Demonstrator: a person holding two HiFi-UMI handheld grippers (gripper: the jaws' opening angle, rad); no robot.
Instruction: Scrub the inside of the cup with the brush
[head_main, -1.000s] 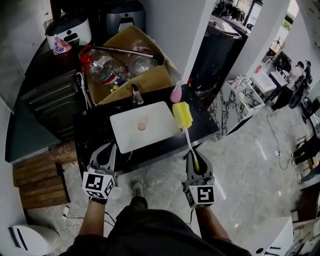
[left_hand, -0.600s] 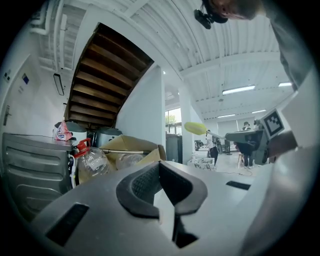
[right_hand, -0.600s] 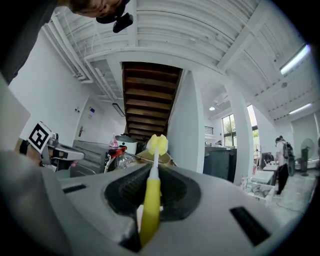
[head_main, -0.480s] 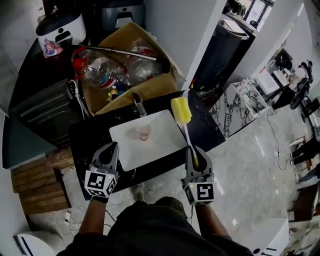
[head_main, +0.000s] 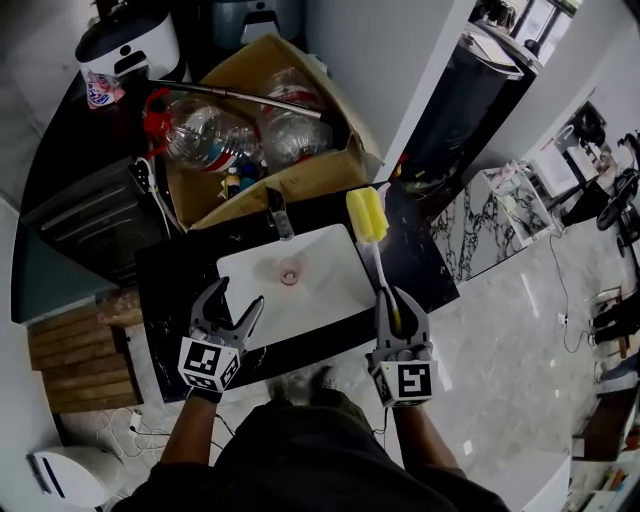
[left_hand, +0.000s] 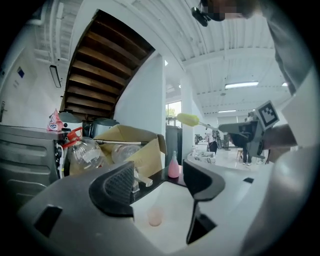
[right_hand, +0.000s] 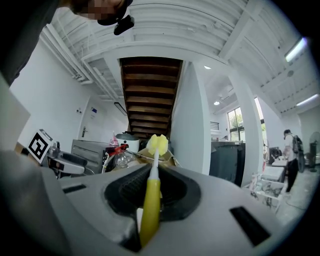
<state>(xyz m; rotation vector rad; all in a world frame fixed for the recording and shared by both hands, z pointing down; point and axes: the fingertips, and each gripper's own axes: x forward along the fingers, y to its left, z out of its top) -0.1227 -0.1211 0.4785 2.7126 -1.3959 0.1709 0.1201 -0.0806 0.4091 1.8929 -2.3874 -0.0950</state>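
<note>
A small pale pink cup (head_main: 291, 270) (left_hand: 155, 216) stands upright in the white sink (head_main: 330, 290). My left gripper (head_main: 238, 297) (left_hand: 160, 182) hovers over the sink's near left edge. Its jaws have just been opening and stand wide apart with nothing between them; the cup lies a little beyond them. My right gripper (head_main: 391, 302) (right_hand: 150, 192) is shut on the yellow handle of the brush (head_main: 372, 255) (right_hand: 149, 205). The brush's yellow sponge head (head_main: 366, 214) (right_hand: 158, 144) points away over the sink's far right corner.
A faucet (head_main: 277, 212) rises at the sink's back edge. Behind it is a cardboard box (head_main: 300, 170) of plastic bottles. A pink bottle (left_hand: 173, 166) stands on the black counter (head_main: 420, 270). A white appliance (head_main: 125, 45) and a dark cabinet (head_main: 90, 210) are at the left.
Both grippers have moved forward to the sink's near edge. The left gripper's jaws, shut before, now stand open. The brush has stayed in the right gripper.
</note>
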